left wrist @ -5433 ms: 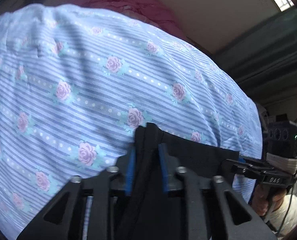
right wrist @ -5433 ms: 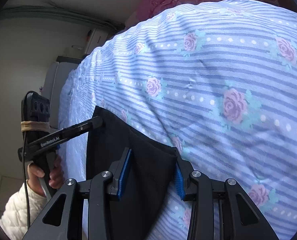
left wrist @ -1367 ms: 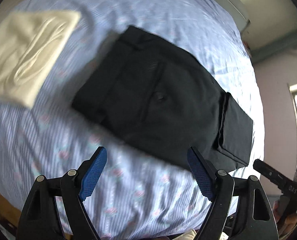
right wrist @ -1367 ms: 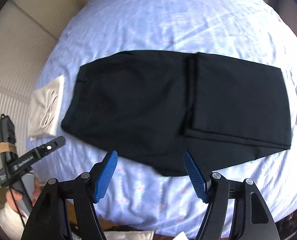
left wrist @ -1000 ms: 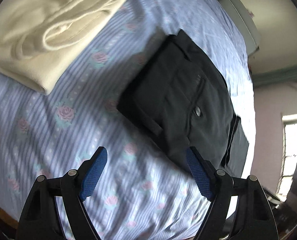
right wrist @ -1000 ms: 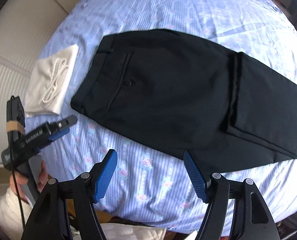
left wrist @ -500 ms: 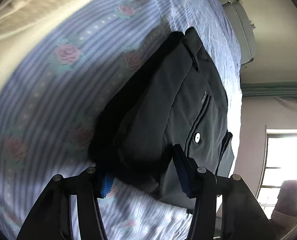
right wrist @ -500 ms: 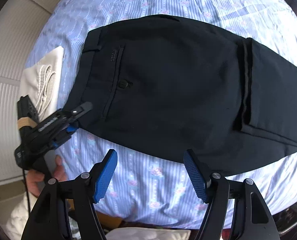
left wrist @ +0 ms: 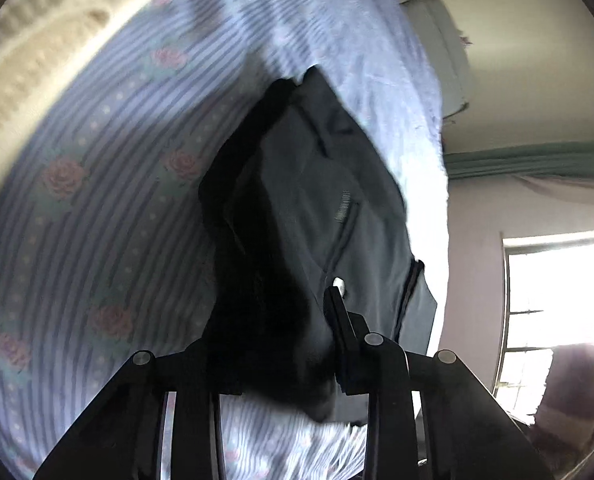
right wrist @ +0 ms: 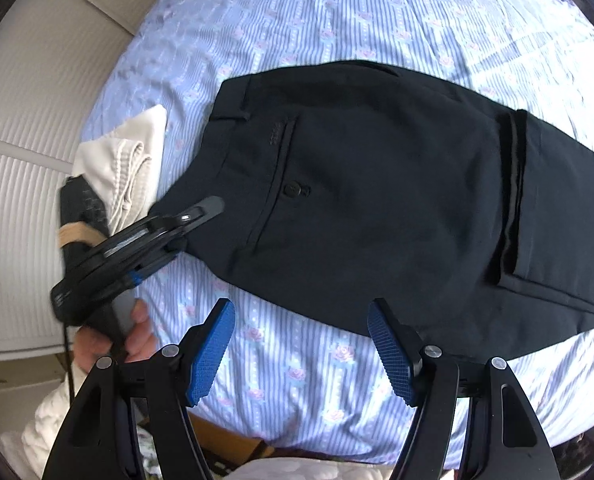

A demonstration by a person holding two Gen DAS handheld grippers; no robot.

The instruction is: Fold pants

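Black pants (right wrist: pixel 377 180) lie folded on the flowered bedsheet (right wrist: pixel 337 12), waistband to the left, leg ends doubled over at the right. My left gripper (right wrist: pixel 181 232) sits at the near waistband corner. In the left wrist view its jaws are closing, and the left gripper (left wrist: pixel 273 312) has dark pants (left wrist: pixel 337 184) cloth bunched and squeezed between the fingers, hiding the left finger. A back-pocket button (left wrist: pixel 338 281) shows beside the right fingertip. My right gripper (right wrist: pixel 301 308) hangs open above the sheet, just short of the pants' near edge, nothing between its blue pads.
A folded cream garment (right wrist: pixel 125 160) lies left of the waistband, close behind the left gripper, and fills the upper left as the cream garment (left wrist: pixel 37 40). A hand (right wrist: pixel 133 336) holds the left tool. A ribbed white panel (right wrist: pixel 25 120) borders the bed's left side.
My left gripper has gone forward and down to the waistband corner, and its jaws have narrowed from wide open onto the cloth. The right gripper has drifted slightly, jaws unchanged.
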